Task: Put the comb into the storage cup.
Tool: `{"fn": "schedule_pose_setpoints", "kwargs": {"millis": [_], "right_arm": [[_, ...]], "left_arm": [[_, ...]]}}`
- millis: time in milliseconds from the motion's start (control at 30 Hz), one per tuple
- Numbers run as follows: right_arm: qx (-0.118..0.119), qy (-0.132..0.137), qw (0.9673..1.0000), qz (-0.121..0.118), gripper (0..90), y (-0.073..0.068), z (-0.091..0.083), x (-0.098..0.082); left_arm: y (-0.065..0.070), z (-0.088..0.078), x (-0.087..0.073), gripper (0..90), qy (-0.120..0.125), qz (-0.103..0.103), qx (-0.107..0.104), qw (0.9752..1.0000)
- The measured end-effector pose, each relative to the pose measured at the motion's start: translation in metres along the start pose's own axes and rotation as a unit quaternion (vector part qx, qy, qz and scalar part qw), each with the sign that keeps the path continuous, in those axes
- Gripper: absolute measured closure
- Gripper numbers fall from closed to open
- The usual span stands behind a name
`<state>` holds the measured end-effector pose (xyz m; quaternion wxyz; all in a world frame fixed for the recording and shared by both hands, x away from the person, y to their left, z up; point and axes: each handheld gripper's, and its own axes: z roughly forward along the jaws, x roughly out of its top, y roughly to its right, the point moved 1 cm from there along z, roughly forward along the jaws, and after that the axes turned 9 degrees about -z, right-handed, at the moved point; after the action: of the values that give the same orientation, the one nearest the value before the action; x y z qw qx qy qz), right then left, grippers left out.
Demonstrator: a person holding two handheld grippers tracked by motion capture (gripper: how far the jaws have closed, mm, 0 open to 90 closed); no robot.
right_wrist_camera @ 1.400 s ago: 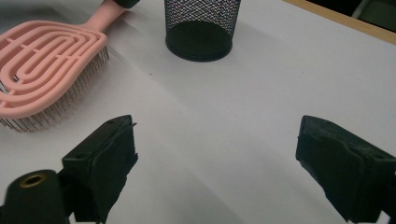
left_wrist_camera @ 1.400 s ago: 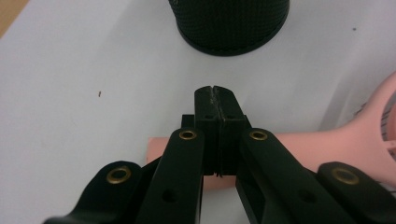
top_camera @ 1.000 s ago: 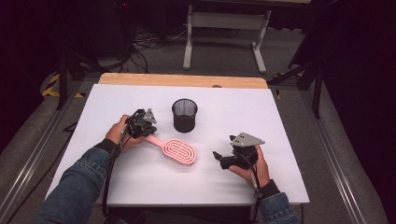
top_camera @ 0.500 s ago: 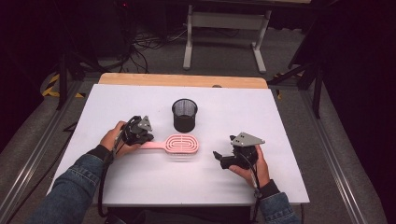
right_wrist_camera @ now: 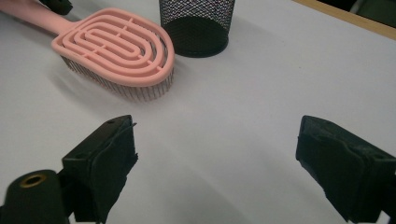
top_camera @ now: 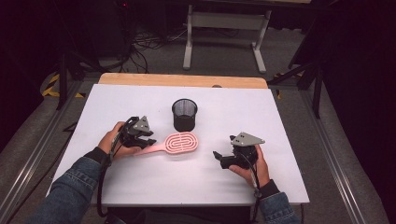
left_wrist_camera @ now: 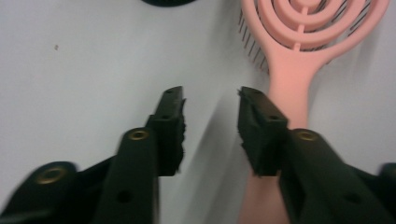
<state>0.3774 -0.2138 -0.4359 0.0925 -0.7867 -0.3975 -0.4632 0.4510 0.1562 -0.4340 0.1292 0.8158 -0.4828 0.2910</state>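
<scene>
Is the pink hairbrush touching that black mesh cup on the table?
Apart. The right gripper view shows a strip of bare white table between the pink hairbrush and the black mesh cup; the high view shows the same gap.

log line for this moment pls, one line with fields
left gripper: jaws just opening, empty, beside brush handle | pink hairbrush: flat on table | right gripper: open, empty | mesh cup: upright

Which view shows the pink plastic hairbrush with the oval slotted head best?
The high view: the pink plastic hairbrush lies whole beside the black mesh cup. The right gripper view shows its head and bristles, handle cut off; the left gripper view shows handle and part of the head.
</scene>
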Motion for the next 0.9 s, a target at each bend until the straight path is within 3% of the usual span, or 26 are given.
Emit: {"fn": "schedule_pose_setpoints", "kwargs": {"millis": [200,300,400,533,767,833,900], "right_arm": [[0.000,-0.001,1.0000,-0.001,12.3,0.000,0.000,0.000],[0.001,-0.002,1.0000,-0.003,12.3,-0.001,0.001,0.000],[0.001,-0.002,1.0000,-0.002,12.3,-0.001,0.001,0.000],[0.003,-0.004,1.0000,-0.004,12.3,-0.001,0.001,0.000],[0.006,-0.005,1.0000,-0.003,12.4,-0.002,0.002,-0.001],[0.007,-0.006,1.0000,-0.003,12.4,-0.002,0.003,-0.001],[0.008,-0.006,0.9999,-0.004,12.5,-0.002,0.003,-0.001]], "left_arm": [[0.002,-0.011,0.007,40.9,0.001,0.012,0.004,0.9999],[0.003,-0.014,0.010,34.5,0.001,0.012,-0.013,0.9998],[0.009,-0.009,0.012,29.9,-0.027,0.029,-0.031,0.9987],[0.013,0.003,0.016,24.8,-0.060,0.031,-0.047,0.9966],[0.015,0.023,0.023,29.0,-0.122,0.042,-0.058,0.9899],[0.015,0.025,0.024,34.3,-0.127,0.040,-0.050,0.9898],[0.014,0.027,0.025,38.9,-0.122,0.043,-0.057,0.9899]]}}
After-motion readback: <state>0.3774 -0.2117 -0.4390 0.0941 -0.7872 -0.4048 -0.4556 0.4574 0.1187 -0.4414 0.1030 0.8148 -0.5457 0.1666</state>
